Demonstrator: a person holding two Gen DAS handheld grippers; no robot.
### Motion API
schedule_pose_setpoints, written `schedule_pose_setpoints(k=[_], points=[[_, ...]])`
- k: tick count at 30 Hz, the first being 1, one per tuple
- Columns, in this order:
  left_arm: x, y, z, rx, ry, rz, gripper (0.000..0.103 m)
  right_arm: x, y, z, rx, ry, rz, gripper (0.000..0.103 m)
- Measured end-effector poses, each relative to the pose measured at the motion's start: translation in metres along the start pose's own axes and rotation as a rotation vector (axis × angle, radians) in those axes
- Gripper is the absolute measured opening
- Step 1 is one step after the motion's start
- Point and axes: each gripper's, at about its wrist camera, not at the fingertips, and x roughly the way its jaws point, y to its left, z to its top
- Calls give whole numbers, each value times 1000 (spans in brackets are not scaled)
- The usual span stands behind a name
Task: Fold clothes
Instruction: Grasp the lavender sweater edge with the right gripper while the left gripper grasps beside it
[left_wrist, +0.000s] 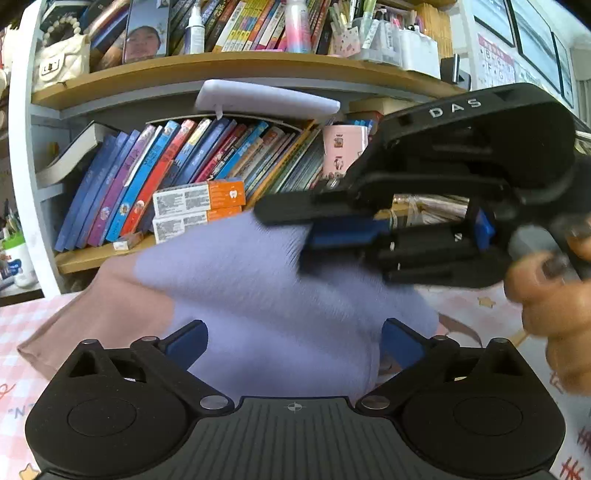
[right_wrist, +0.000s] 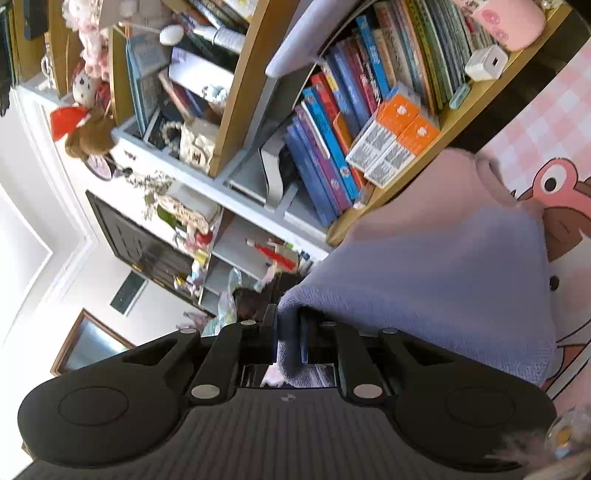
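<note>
A: Two claws in view. Status of the right claw (right_wrist: 288, 343)?

B: Jaws closed to a narrow gap, pads clamped on a bunched edge of the lavender garment (right_wrist: 436, 280).

A: Left claw (left_wrist: 293, 345)?

B: Jaws wide apart; the garment (left_wrist: 266, 295) lies between the blue pads, not gripped.

A: Garment location?

B: Draped over a pink garment (left_wrist: 107, 306) on the desk (left_wrist: 22, 325), in front of the bookshelf (left_wrist: 236, 70).

garment (left_wrist: 266, 295): lavender with dusty pink
tablecloth (left_wrist: 22, 325): pink-white check, cartoon print
grippers' pads (left_wrist: 188, 343): blue
boxes (left_wrist: 199, 195): orange and white
</note>
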Motion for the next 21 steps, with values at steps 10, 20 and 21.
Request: schedule_pose_setpoints(k=[10, 20, 21], points=[[3, 47, -11, -140, 44, -28, 11, -43, 10, -19, 6, -91, -106, 52], [-49, 74, -7, -148, -39, -37, 9, -60, -16, -50, 215, -111, -279, 74], [-51, 77, -7, -151, -40, -32, 9, -54, -17, -49, 227, -116, -296, 74]])
